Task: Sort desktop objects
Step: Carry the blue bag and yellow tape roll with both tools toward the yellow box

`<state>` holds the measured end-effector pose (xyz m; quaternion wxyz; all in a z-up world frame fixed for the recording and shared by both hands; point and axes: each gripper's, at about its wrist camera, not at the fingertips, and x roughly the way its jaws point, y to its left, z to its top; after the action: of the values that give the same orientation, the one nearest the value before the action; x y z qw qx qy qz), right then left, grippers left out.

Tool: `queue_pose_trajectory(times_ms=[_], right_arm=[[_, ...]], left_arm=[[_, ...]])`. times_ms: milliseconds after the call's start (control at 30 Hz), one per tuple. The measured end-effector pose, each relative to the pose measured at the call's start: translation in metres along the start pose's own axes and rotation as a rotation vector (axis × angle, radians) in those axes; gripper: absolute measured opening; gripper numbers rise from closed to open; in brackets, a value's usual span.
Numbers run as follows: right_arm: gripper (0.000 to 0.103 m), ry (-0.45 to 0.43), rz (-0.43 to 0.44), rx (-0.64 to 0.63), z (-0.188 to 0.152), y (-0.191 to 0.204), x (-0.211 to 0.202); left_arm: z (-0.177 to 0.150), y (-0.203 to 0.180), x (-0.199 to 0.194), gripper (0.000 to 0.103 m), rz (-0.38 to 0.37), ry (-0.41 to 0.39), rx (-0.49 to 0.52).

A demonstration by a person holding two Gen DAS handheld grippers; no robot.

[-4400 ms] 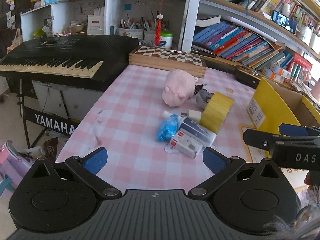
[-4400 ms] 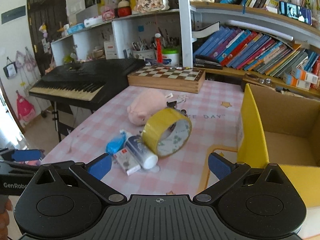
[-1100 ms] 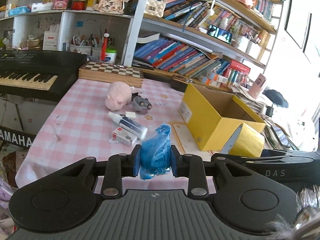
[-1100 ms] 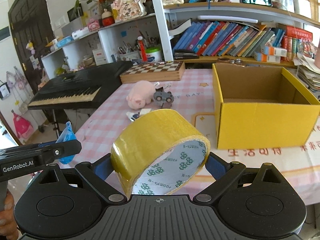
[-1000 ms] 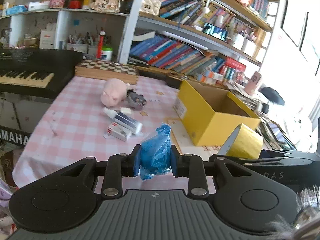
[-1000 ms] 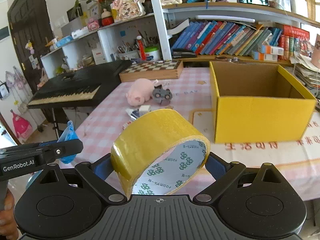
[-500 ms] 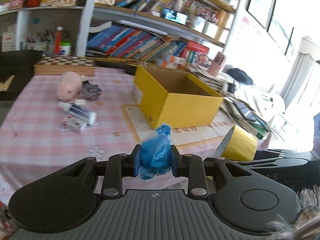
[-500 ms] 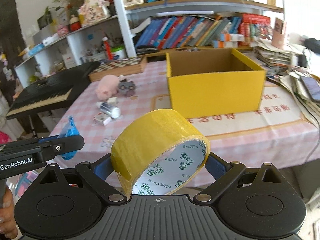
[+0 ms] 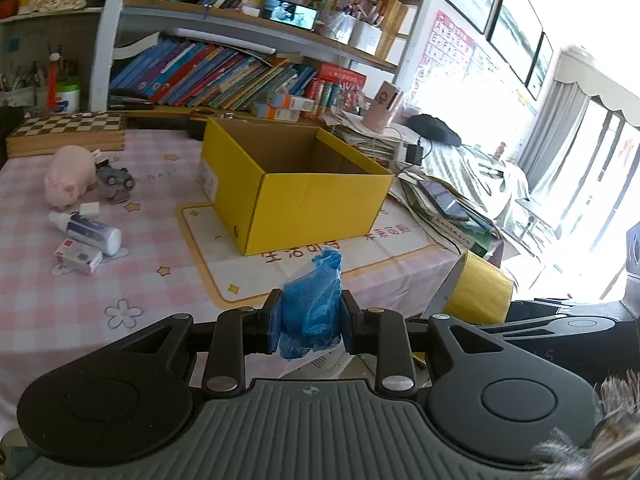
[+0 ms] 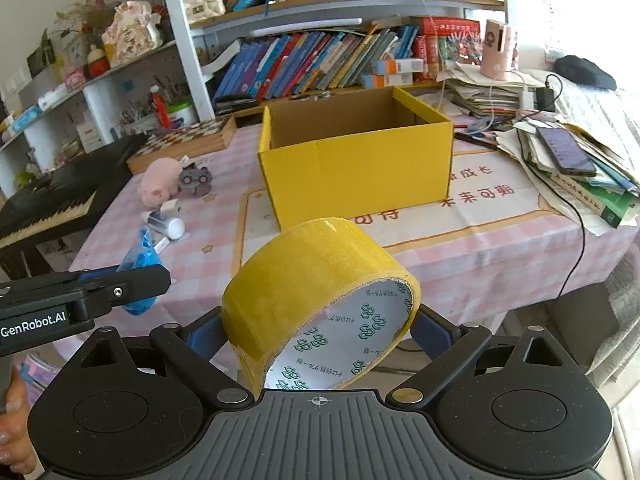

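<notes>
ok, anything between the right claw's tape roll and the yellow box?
Only bare tablecloth lies between the tape roll and yellow box, in the right wrist view.

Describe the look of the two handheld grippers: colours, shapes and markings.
Both are matte black with ribbed grey bodies, round side discs and blue finger pads. The left gripper reads "GenRobot.AI" on its side in the right wrist view; the right gripper shows only faint, unreadable lettering.

Box (image 9: 320,200) on table (image 9: 160,288), ahead of both tongs. Pig toy (image 9: 66,178), toy car (image 9: 116,180), bottle (image 9: 90,230) and small carton (image 9: 78,256) lie ahead-left. Chessboard (image 9: 68,132) behind pig toy.
</notes>
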<state>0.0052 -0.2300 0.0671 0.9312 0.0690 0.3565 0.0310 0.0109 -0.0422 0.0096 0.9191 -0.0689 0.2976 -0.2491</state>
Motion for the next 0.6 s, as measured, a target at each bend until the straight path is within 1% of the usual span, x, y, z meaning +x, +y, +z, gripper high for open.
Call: queue_pose_trajectory(times_ms=[267, 600], right_arm=[[0.097, -0.001, -0.013, 0.016, 0.005, -0.011, 0.004], [0.097, 0.017, -0.005, 0.024, 0.014, -0.024, 0.016]], left_arm=[[0.008, -0.008, 0.013, 0.026, -0.021, 0.007, 0.019], [0.016, -0.013, 0.029, 0.026, -0.018, 0.022, 0.017]])
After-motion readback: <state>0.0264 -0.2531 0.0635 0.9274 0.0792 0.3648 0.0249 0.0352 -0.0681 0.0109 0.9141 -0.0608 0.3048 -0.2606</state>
